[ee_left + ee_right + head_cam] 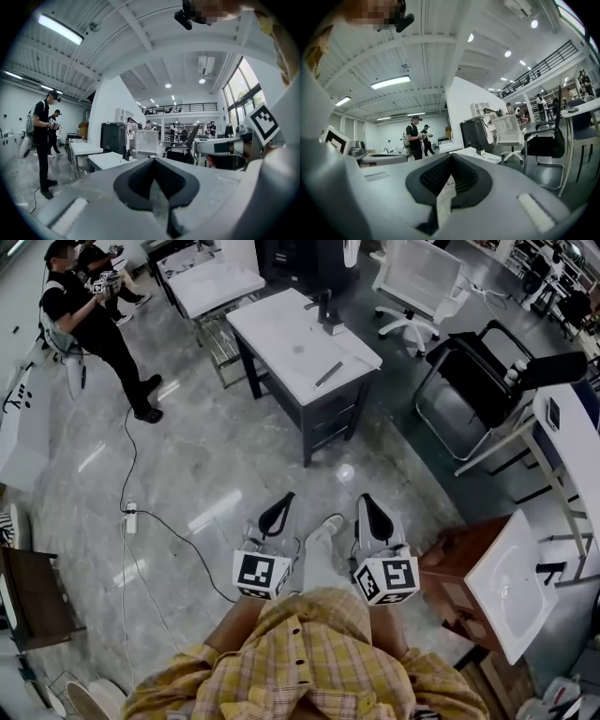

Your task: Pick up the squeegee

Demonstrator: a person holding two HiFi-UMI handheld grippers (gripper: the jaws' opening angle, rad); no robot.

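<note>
**Head view**
- Open room: a wide stretch of grey floor is seen between the grippers and the white table. It is crossed at the left by a cable.
- Edges: a wooden sink cabinet stands close on the right, and a black chair is set beyond it. A near corner of the table is turned toward the grippers.
- Hands' pose: the left gripper and the right gripper are held side by side, about level, above the floor and aimed toward the table.
- Squeegee: it is laid flat near the table's right edge, well apart from both grippers. Its long axis runs diagonally, from near-left to far-right. Which end is the blade cannot be told.

**Left gripper view**
- Jaws: the left gripper is seen closed tip to tip, with nothing between the pads.
- Ahead: the table is seen left of the tips, and a person stands at far left.

**Right gripper view**
- Jaws: the right gripper is seen with its pads brought together, and nothing is held.
- Ahead: the table is seen right of the tips, with the black chair further right.
</note>
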